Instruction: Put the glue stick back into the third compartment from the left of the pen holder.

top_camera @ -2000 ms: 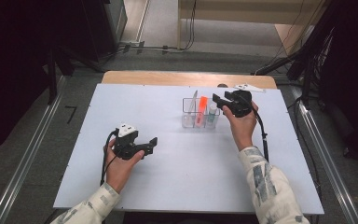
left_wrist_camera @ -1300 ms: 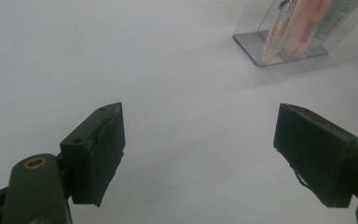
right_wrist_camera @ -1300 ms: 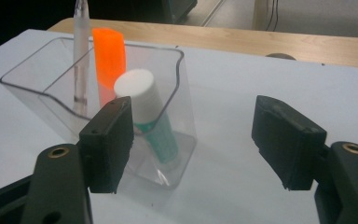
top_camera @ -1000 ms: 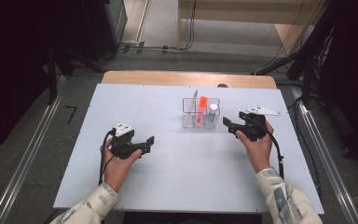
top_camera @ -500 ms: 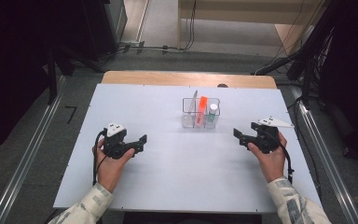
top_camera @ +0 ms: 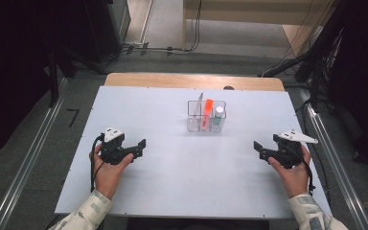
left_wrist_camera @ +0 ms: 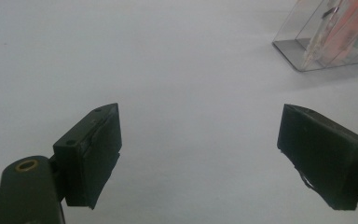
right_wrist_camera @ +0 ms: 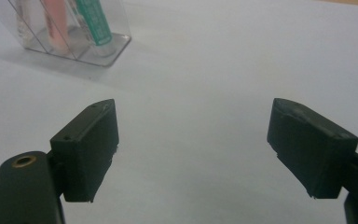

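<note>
Left gripper (top_camera: 140, 147) rests low at the table's (top_camera: 172, 191) left side, jaws spread wide, nothing between them. Mid-table toward the far edge stands a clear divided organizer (top_camera: 206, 116) holding a thin pale stick, an orange tube (top_camera: 207, 112) and a green-labelled white-capped tube (top_camera: 217, 116). Right gripper (top_camera: 260, 149) sits at the right side, well apart from the organizer, jaws released and empty.
</note>
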